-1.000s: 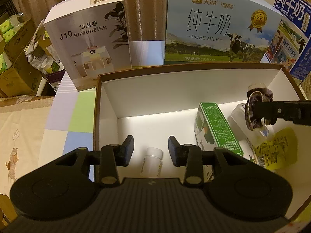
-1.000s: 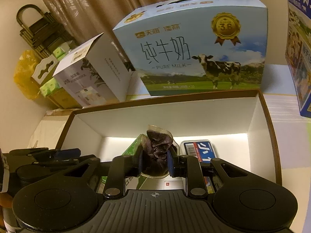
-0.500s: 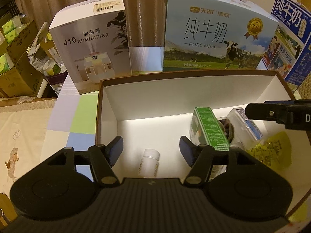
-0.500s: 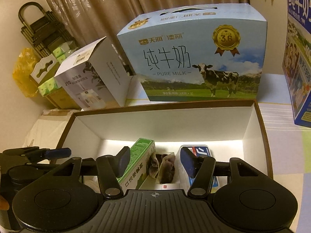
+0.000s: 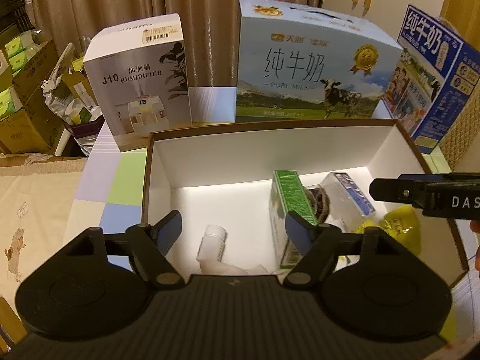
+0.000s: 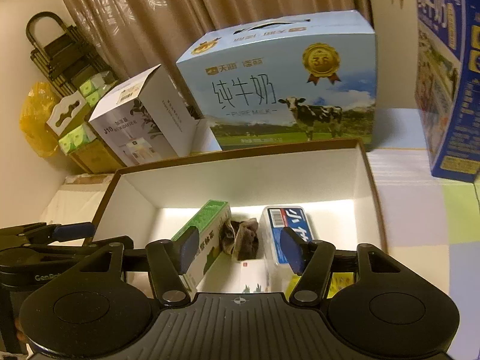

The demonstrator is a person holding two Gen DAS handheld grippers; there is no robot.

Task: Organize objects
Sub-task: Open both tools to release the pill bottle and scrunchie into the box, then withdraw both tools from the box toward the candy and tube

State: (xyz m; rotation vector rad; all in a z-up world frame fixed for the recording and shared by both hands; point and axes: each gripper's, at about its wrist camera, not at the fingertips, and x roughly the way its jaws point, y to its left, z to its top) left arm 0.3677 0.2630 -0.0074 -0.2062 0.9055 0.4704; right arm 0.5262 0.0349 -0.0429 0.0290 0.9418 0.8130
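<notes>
Both grippers hover over the brown-rimmed cardboard box with the white inside (image 5: 300,150), and neither one is gripping anything.

The left gripper (image 5: 232,228) has its jaws spread wide; they have just been opening, and nothing is pinched between them. Below the gap, a small white plastic bottle with a white cap (image 5: 211,244) lies on the box floor, apart from both pads.

The right gripper (image 6: 238,247) has its jaws apart too, also just opened up. The dark purple crumpled fabric scrunchie (image 6: 243,237) sits on the box floor below the gap, loose, with neither pad on it. It's wedged between a long green-and-white carton (image 6: 199,237) lying on its side to the left and a clear plastic pack with a blue-and-white label (image 6: 286,228) to the right. A yellow crinkly pouch (image 5: 402,228) lies at the right end of the box, and in the left wrist view the right gripper's dark finger reaches in above it.

Behind the box stand a white humidifier box (image 5: 138,84), a light blue milk carton case with a cow on it (image 5: 312,66), and a dark blue milk box (image 5: 435,69) off to the right. All of this sits on a pastel checked tablecloth (image 5: 120,186).
</notes>
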